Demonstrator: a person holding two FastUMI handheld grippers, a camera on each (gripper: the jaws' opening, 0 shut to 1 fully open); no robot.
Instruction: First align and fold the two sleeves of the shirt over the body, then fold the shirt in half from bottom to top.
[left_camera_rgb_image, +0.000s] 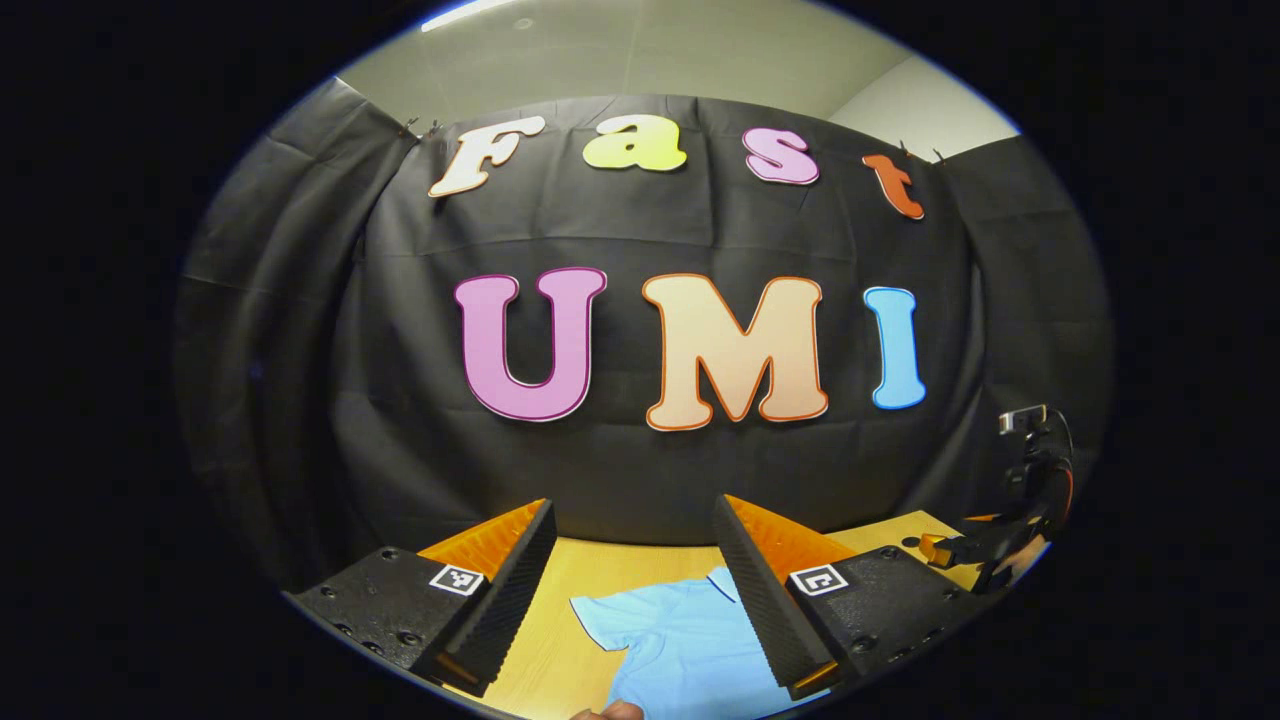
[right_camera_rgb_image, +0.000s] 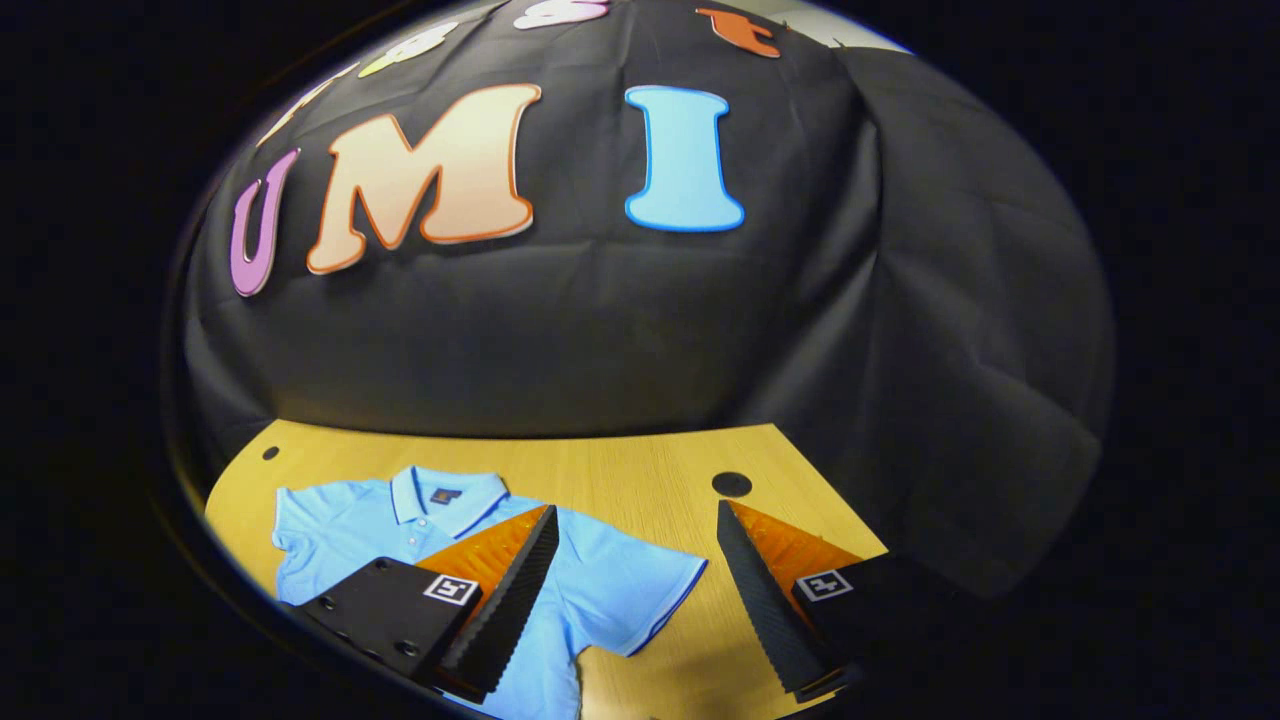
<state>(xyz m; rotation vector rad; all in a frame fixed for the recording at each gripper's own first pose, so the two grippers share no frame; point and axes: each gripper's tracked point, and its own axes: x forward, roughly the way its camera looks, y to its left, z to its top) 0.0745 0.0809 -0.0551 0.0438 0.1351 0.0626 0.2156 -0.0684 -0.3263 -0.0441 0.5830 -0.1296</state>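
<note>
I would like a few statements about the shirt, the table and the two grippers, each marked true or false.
1. The shirt lies flat on the table. True.
2. Both sleeves are already folded over the body. False: the sleeve in the right gripper view is spread out.
3. The right gripper is open. True.
4. The left gripper is shut on the shirt. False: it is open, holding nothing.
5. The shirt is red. False: it is light blue.
</note>
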